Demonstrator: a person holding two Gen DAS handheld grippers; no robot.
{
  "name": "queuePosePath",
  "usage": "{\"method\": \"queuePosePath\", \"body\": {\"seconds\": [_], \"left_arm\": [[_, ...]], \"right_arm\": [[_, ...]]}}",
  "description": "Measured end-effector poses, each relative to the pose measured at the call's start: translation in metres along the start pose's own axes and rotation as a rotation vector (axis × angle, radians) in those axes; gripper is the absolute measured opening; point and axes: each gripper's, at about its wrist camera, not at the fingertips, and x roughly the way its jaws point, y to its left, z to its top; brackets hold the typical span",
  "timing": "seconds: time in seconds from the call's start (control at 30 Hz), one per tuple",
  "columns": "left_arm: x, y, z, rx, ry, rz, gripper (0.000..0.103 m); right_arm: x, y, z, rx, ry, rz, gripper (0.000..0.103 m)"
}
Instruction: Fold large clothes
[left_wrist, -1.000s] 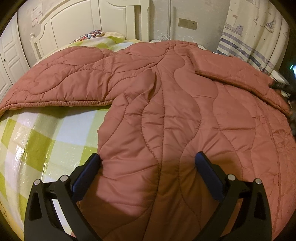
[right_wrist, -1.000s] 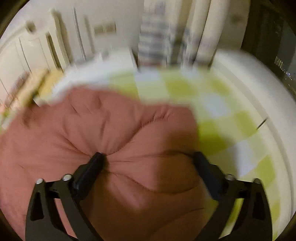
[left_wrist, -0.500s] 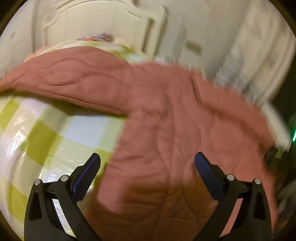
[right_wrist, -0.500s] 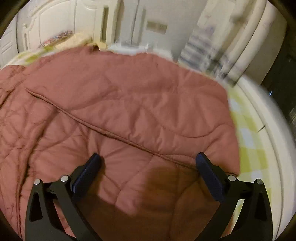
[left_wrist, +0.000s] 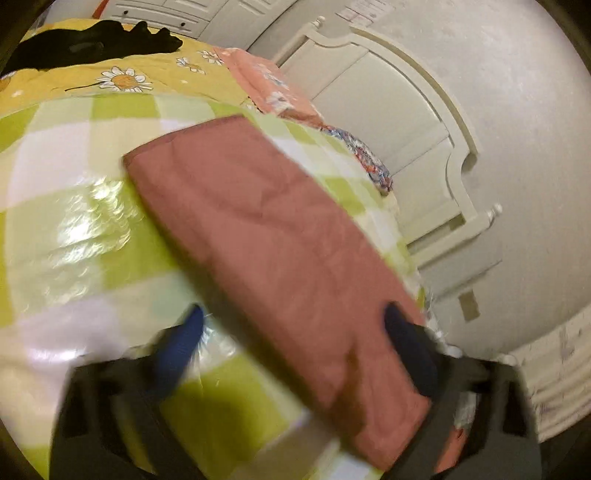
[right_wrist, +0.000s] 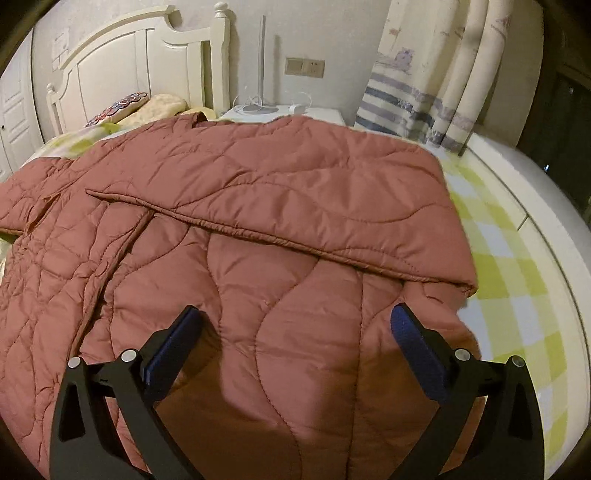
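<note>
A large dusty-pink quilted coat (right_wrist: 258, 258) lies spread on a bed with a green checked sheet (right_wrist: 517, 280). Its right part is folded over onto the body, leaving a long seamed edge across the middle. My right gripper (right_wrist: 295, 332) is open and empty, hovering just above the coat's near part. In the blurred left wrist view, one long arm of the coat (left_wrist: 280, 243) stretches away over the sheet (left_wrist: 74, 236). My left gripper (left_wrist: 295, 332) is open, with the near end of that sleeve between its fingers.
A white headboard (right_wrist: 147, 55) and pillows (right_wrist: 155, 107) stand at the bed's head, a white nightstand (right_wrist: 280, 110) and striped curtain (right_wrist: 424, 92) beyond. In the left wrist view a yellow daisy quilt (left_wrist: 110, 77) with a black garment (left_wrist: 92, 44) lies far left.
The right gripper let the folded coat part settle and pulled back. The left gripper swung fast to the left, from over the coat's body to the outstretched sleeve.
</note>
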Motion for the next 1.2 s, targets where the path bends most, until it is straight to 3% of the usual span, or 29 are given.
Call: {"method": "queuePosePath", "body": {"seconds": [0.03, 0.07, 0.13, 0.23, 0.33, 0.4, 0.43, 0.47, 0.5, 0.57, 0.63, 0.77, 0.87, 0.97, 1.13, 1.2], "left_arm": [[0.006, -0.007, -0.001, -0.015, 0.037, -0.051, 0.014], [0.005, -0.02, -0.007, -0.018, 0.04, -0.065, 0.011], [-0.013, -0.054, -0.021, 0.064, -0.034, -0.101, 0.009], [-0.047, -0.13, -0.073, 0.245, -0.054, -0.265, 0.009], [-0.073, -0.216, -0.152, 0.45, 0.03, -0.502, 0.01], [-0.081, -0.261, -0.209, 0.586, 0.143, -0.656, 0.022], [-0.084, -0.28, -0.238, 0.655, 0.208, -0.717, 0.049], [-0.087, -0.299, -0.274, 0.74, 0.251, -0.75, 0.084], [-0.09, -0.305, -0.297, 0.786, 0.24, -0.75, 0.095], [-0.096, -0.309, -0.337, 0.881, 0.212, -0.754, 0.098], [-0.091, -0.304, -0.357, 0.925, 0.258, -0.775, 0.098], [-0.072, -0.268, -0.359, 0.929, 0.262, -0.682, 0.098], [-0.059, -0.225, -0.316, 0.865, 0.23, -0.579, 0.098], [-0.044, -0.186, -0.261, 0.75, 0.164, -0.419, 0.098], [-0.024, -0.136, -0.231, 0.695, 0.082, -0.169, 0.097], [-0.013, -0.126, -0.231, 0.664, 0.125, -0.145, 0.097]], "right_arm": [[-0.002, 0.001, 0.002, 0.007, -0.007, 0.003, 0.098], [0.002, -0.004, 0.004, 0.015, -0.018, 0.009, 0.098], [-0.008, 0.003, 0.001, 0.024, -0.038, 0.015, 0.098], [-0.021, 0.0, -0.005, 0.04, -0.063, 0.027, 0.098], [-0.036, 0.007, -0.016, 0.045, -0.069, 0.032, 0.098], [-0.04, 0.01, -0.019, 0.043, -0.072, 0.032, 0.098], [-0.039, 0.008, -0.019, 0.043, -0.073, 0.032, 0.098], [-0.036, 0.005, -0.017, 0.046, -0.073, 0.031, 0.098], [-0.042, 0.009, -0.02, 0.045, -0.076, 0.036, 0.098], [-0.043, 0.006, -0.022, 0.059, -0.078, 0.041, 0.098], [-0.042, 0.002, -0.021, 0.075, -0.08, 0.054, 0.098], [-0.04, -0.001, -0.02, 0.089, -0.072, 0.079, 0.098], [-0.041, 0.001, -0.019, 0.083, -0.078, 0.076, 0.098], [-0.041, 0.002, -0.02, 0.082, -0.08, 0.073, 0.098], [-0.043, 0.001, -0.02, 0.079, -0.088, 0.076, 0.098], [-0.045, -0.001, -0.021, 0.083, -0.099, 0.088, 0.098]]}}
